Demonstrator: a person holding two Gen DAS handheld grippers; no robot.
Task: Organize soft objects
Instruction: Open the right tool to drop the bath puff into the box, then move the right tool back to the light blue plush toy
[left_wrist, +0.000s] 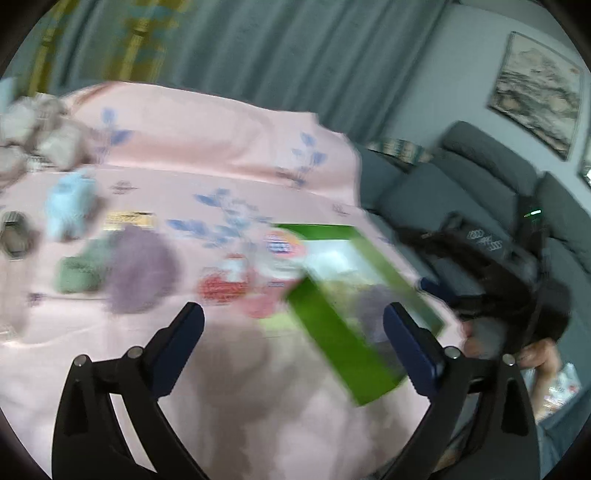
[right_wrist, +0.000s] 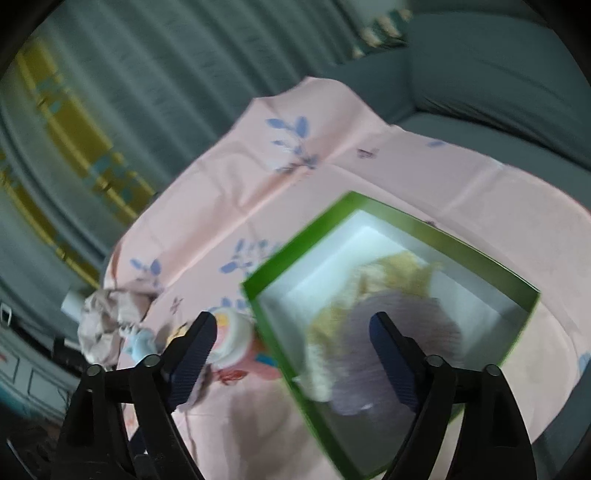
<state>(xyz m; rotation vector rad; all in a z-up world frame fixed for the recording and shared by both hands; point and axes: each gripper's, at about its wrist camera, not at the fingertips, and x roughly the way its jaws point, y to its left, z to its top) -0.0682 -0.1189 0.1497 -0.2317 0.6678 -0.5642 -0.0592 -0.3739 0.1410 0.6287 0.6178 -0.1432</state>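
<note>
Green box (right_wrist: 373, 218) on pink cloth (right_wrist: 229, 199), holding yellow (right_wrist: 391, 269) and purple plush (right_wrist: 417, 325); I see both grippers' (left_wrist: 293, 325) (right_wrist: 293, 332) jaws wide, empty.

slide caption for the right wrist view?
Open right tongs above a green box holding yellow and purple fluffy items.

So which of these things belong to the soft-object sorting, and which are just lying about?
Job:
- green box
- purple fluffy item and yellow fluffy item, both inside it
- purple pompom, green soft item, blue soft item on the pink cloth

Lying about:
- grey sofa
- curtain
- wall picture
</note>
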